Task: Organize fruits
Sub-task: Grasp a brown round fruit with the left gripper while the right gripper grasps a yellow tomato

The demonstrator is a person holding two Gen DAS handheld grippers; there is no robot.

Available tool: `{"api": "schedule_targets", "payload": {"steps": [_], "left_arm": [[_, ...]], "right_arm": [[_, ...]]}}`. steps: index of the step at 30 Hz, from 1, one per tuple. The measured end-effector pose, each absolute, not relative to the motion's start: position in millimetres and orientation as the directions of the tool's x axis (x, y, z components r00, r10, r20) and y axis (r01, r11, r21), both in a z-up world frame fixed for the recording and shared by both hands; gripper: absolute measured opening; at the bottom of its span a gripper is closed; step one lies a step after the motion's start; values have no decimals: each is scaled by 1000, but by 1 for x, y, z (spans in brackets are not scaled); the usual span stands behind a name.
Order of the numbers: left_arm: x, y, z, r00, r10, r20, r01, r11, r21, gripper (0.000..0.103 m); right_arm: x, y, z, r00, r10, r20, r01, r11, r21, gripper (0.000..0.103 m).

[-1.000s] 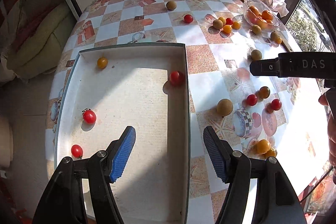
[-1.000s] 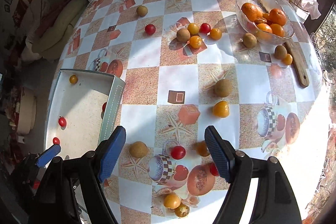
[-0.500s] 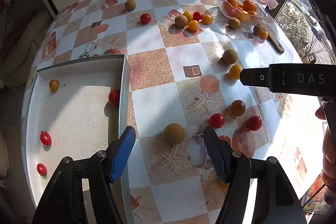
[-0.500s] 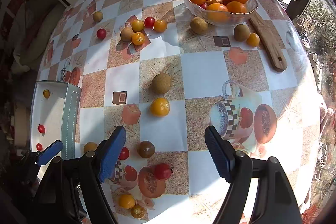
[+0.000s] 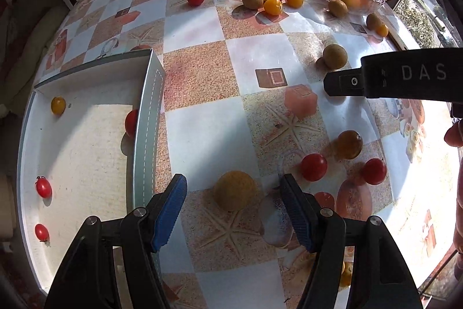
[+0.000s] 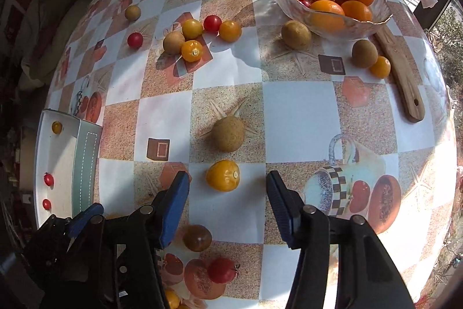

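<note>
My left gripper [image 5: 233,187] is open, and a round brown fruit [image 5: 235,190] lies on the table between its blue pads, untouched. A white box [image 5: 86,164] to its left holds three red tomatoes [image 5: 43,187] and a yellow one [image 5: 58,105]. My right gripper [image 6: 227,187] is open, with a yellow tomato [image 6: 222,175] between its fingertips and a brown fruit [image 6: 228,133] just beyond. The right gripper's body [image 5: 405,77] also crosses the left wrist view.
A glass bowl [image 6: 361,25] of oranges stands at the back right, beside a wooden spatula [image 6: 402,77]. Several loose tomatoes and brown fruits lie across the patterned tablecloth, among them a cluster [image 6: 196,36] at the back and red tomatoes [image 5: 314,167] near my left gripper.
My left gripper has swung right from over the box to the table, around the brown fruit. My right gripper has moved forward and right, bringing the yellow tomato between its fingers.
</note>
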State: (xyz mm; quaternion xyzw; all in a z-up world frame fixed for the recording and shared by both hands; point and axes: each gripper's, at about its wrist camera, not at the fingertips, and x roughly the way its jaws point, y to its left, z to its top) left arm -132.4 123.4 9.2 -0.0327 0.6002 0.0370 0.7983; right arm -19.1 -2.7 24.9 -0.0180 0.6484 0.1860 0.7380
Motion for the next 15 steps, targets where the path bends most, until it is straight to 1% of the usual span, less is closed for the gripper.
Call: {"api": "schedule_targets", "payload": {"steps": [2, 3, 4, 7, 8, 9, 10, 11, 12, 13, 14, 15], "left_arm": [[-132, 123, 9, 281, 19, -960, -98, 995, -9, 68], [-132, 122, 9, 283, 19, -959, -96, 995, -9, 68], [-132, 122, 9, 285, 19, -958, -95, 995, -9, 68], [-132, 122, 9, 288, 15, -958, -97, 995, -13, 68], [-132, 122, 9, 289, 14, -957, -97, 995, -15, 65], [-132, 123, 10, 294, 13, -956, -96, 995, -17, 59], [-132, 123, 10, 296, 10, -955, -94, 995, -18, 56], [-134, 122, 12, 300, 11, -954, -93, 995, -18, 49], [-134, 123, 13, 304, 11, -953, -93, 996, -18, 44], [-135, 123, 14, 305, 11, -952, -92, 996, -18, 35], [-136, 124, 14, 306, 7, -952, -91, 996, -21, 28], [-136, 125, 14, 306, 3, -952, -90, 996, -26, 28]], "right_arm": [[-19, 1, 25, 102, 248, -963, -314, 927, 205, 53], [-19, 3, 24, 105, 245, -964, -322, 925, 200, 50], [-19, 5, 24, 106, 243, -964, -328, 924, 197, 44], [-20, 10, 24, 106, 233, -967, -343, 921, 184, 31], [-21, 11, 24, 107, 228, -968, -348, 920, 179, 27], [-21, 11, 24, 107, 227, -968, -352, 919, 177, 26], [-22, 10, 24, 109, 229, -967, -353, 919, 178, 26], [-22, 10, 24, 109, 231, -967, -350, 919, 180, 26], [-22, 8, 24, 108, 234, -966, -346, 920, 184, 26], [-23, 6, 24, 107, 240, -965, -340, 921, 191, 26], [-23, 4, 24, 104, 247, -963, -331, 922, 200, 26], [-25, 0, 24, 102, 252, -962, -323, 923, 207, 26]]}}
